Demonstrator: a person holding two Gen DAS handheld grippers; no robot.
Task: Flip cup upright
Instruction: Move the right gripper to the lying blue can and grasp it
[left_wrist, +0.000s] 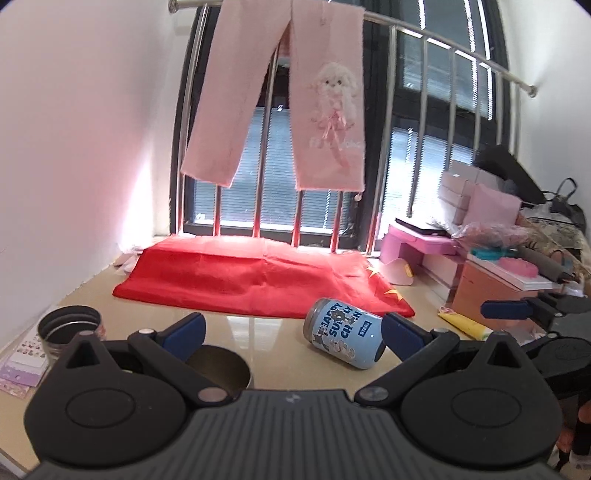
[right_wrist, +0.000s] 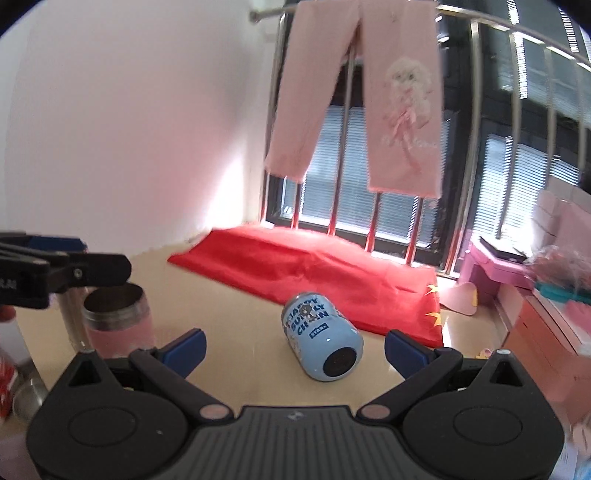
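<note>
A: How is the right hand-held gripper (right_wrist: 294, 345) found?

B: It is seen spread wide with nothing held. The blue cup (right_wrist: 320, 336) is framed between its fingers but lies a little ahead of them; no contact is made.

A: And the left hand-held gripper (left_wrist: 293, 329)?

B: It is likewise spread wide and nothing is gripped. In the left wrist view the cup (left_wrist: 343, 338) is seen just beside the right-side finger, partly hidden behind its blue pad (left_wrist: 400, 330); whether it is touched there cannot be told.

A: Where is the cup placed?

B: It is lying on its side on the beige tabletop (right_wrist: 236, 325), just in front of the red cloth (right_wrist: 314, 266). One flat end with a dark round centre is turned toward the right wrist camera; whether that is the mouth or the base cannot be told.

A: What else is noted further out?

B: A pink steel-rimmed tumbler (right_wrist: 118, 317) is seen standing upright to the left, apart from the cup.

A: Which step is judged to be in hand?

B: The approach; the grasp is not yet made. The right gripper would probably have to be advanced until the cup's body is bracketed, then closed across its round sides. A firm, centred hold is called for, since a cylinder lying down may roll away.
</note>
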